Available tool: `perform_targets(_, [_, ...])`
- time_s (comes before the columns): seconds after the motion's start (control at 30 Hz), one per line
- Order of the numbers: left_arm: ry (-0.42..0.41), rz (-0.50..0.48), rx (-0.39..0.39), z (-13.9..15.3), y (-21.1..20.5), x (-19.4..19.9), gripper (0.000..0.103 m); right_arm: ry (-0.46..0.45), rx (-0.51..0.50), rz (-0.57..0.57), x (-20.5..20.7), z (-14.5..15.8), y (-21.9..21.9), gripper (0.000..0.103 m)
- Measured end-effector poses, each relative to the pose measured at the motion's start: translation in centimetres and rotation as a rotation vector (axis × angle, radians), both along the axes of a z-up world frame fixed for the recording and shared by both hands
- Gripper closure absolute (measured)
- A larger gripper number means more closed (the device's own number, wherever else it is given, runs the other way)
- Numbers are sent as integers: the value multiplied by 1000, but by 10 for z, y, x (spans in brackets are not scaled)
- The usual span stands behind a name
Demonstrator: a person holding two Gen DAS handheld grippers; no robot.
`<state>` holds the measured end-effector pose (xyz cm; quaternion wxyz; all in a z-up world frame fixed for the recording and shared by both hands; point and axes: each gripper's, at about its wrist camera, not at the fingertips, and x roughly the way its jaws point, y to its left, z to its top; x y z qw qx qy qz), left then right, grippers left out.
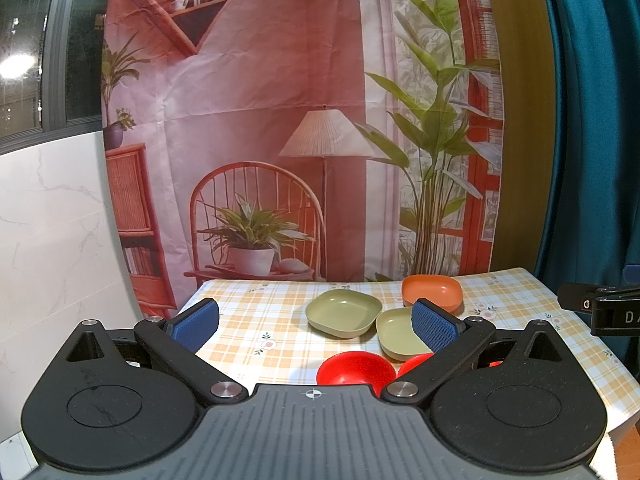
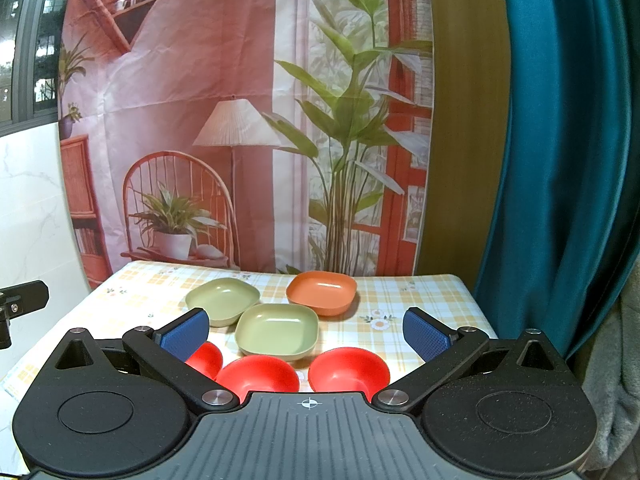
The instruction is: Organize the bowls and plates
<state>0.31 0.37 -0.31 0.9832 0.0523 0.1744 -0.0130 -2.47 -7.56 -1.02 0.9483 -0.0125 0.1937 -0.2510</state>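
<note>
Two green square plates [image 2: 222,300] [image 2: 277,333] and an orange square plate [image 2: 322,292] lie on the checked tablecloth [image 2: 400,296]. Three red round bowls [image 2: 258,374] [image 2: 349,372] [image 2: 205,358] sit nearer the front edge. In the left wrist view the green plates [image 1: 343,313] [image 1: 398,334], the orange plate [image 1: 432,292] and two red bowls [image 1: 355,368] [image 1: 414,362] show. My left gripper [image 1: 316,322] is open and empty above the table's front left. My right gripper [image 2: 306,334] is open and empty above the red bowls.
A printed backdrop [image 2: 240,120] hangs behind the table. A teal curtain [image 2: 560,160] hangs at the right. A white marble panel [image 1: 52,240] stands at the left. The right gripper's body [image 1: 600,308] shows at the left wrist view's right edge.
</note>
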Motion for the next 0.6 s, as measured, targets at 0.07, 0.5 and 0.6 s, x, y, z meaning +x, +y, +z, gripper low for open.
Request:
perform_targets(0.07, [0,0,0,0,0,0,0,0,1,0,0,0,0,0])
perform_targets(0.5, [7,5,-5,-3,0,-1,0,-1,3,0,0,-1,0,0])
perform_targets(0.6, [20,12,-13,-2,1,3,0,-20,4,3,0,-6,-2,0])
